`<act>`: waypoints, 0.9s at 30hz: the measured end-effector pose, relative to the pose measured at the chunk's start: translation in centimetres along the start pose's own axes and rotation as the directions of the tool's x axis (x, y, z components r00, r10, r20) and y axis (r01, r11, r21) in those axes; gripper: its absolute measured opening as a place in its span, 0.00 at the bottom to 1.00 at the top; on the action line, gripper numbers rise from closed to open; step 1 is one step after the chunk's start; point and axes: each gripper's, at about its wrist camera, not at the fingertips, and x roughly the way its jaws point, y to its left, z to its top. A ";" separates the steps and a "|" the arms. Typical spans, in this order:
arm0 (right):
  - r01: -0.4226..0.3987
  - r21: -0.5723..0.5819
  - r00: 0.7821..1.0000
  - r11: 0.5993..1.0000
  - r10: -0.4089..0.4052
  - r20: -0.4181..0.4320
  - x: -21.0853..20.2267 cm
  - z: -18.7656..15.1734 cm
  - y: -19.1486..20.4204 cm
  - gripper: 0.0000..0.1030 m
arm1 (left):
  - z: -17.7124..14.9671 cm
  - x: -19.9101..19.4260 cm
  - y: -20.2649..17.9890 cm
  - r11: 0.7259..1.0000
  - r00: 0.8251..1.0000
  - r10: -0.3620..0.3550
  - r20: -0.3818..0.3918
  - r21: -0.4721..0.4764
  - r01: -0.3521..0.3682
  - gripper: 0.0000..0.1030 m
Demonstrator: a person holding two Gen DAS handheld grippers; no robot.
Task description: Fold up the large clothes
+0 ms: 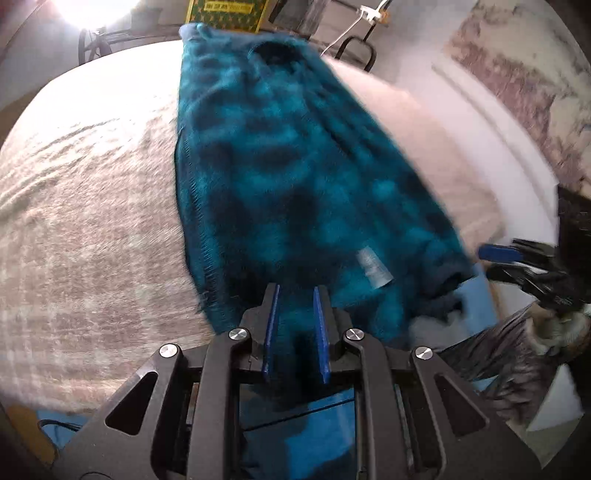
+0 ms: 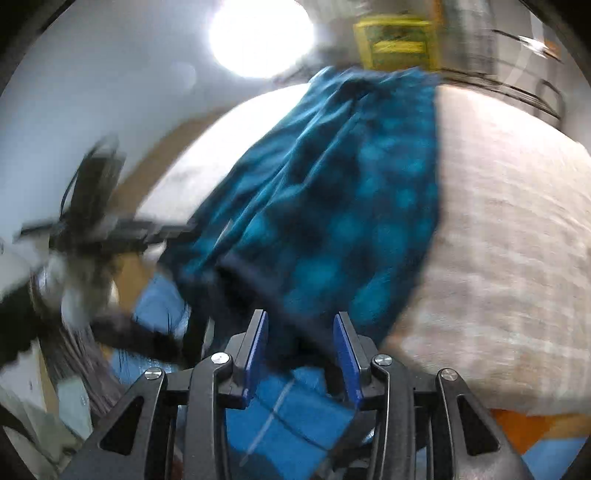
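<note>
A teal and black patterned garment (image 1: 280, 158) lies lengthwise on the bed, with a white label (image 1: 373, 267) near its near end. My left gripper (image 1: 295, 291) is shut on the near hem, and cloth fills the narrow gap between its blue pads. In the right wrist view it (image 2: 147, 229) appears blurred at the garment's (image 2: 332, 192) left edge. My right gripper (image 2: 302, 315) stands open at the near right corner, with the dark hem just past its fingertips. The left wrist view shows it (image 1: 487, 262) beside that corner, with no cloth between its fingers.
A beige woven blanket (image 1: 92, 203) covers the bed, with a blue sheet (image 2: 288, 413) at the near edge. A yellow-green box (image 1: 225, 14) stands beyond the far end. A bright lamp (image 2: 258, 33) glares at the back. A grey sleeve (image 1: 498, 350) shows at right.
</note>
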 end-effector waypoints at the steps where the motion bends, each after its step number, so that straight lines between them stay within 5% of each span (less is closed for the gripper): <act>1: 0.031 0.034 0.999 0.999 -0.032 0.027 -0.6 0.3 -1.0 0.47 | 0.1 -0.4 -0.5 1.000 1.000 -0.020 0.013 0.000 0.020 0.15; 3: 0.082 0.113 0.995 0.990 -0.088 0.044 -1.0 0.6 -3.0 0.56 | 0.4 -0.8 -2.0 0.996 0.996 -0.084 0.026 0.002 0.084 0.19; 6: 0.069 0.251 0.997 0.966 -0.074 0.008 0.2 1.0 -6.0 0.56 | 1.0 -0.3 -3.8 0.983 0.983 -0.184 0.010 -0.020 0.184 0.47; 8: 0.037 0.304 0.999 0.952 -0.035 -0.010 1.1 1.1 -7.1 0.55 | 1.4 0.6 -5.2 0.972 0.972 -0.233 -0.018 -0.030 0.233 0.47; 13: -0.054 0.390 0.998 0.919 0.056 0.008 1.9 1.1 -8.1 0.54 | 2.2 3.1 -6.8 0.981 0.979 -0.192 -0.068 -0.045 0.190 0.47; 14: -0.067 0.402 0.998 0.913 0.065 0.018 1.9 1.3 -8.3 0.54 | 2.2 4.1 -6.8 0.983 0.979 -0.184 -0.093 -0.040 0.181 0.40; 15: -0.079 0.417 0.997 0.906 0.074 0.028 2.0 1.6 -8.7 0.54 | 2.1 4.8 -6.8 0.985 0.979 -0.172 -0.112 -0.030 0.169 0.08; 16: -0.086 0.427 0.996 0.900 0.079 0.034 2.1 1.8 -9.0 0.54 | 1.8 5.3 -6.7 0.990 0.981 -0.144 -0.127 -0.018 0.143 0.04; 23: -0.113 0.524 0.993 0.844 0.105 0.045 5.2 4.0 -11.7 0.52 | 0.4 4.4 -5.4 0.990 0.985 -0.143 -0.101 -0.033 0.140 0.04; 24: -0.109 0.525 0.994 0.844 0.108 0.032 5.9 4.3 -11.9 0.49 | 0.3 4.5 -5.4 0.990 0.985 -0.142 -0.099 -0.034 0.139 0.04; 27: -0.125 0.474 0.991 0.872 0.130 0.023 6.7 5.6 -10.9 0.07 | 0.2 4.2 -5.7 0.988 0.984 -0.153 -0.089 -0.034 0.151 0.03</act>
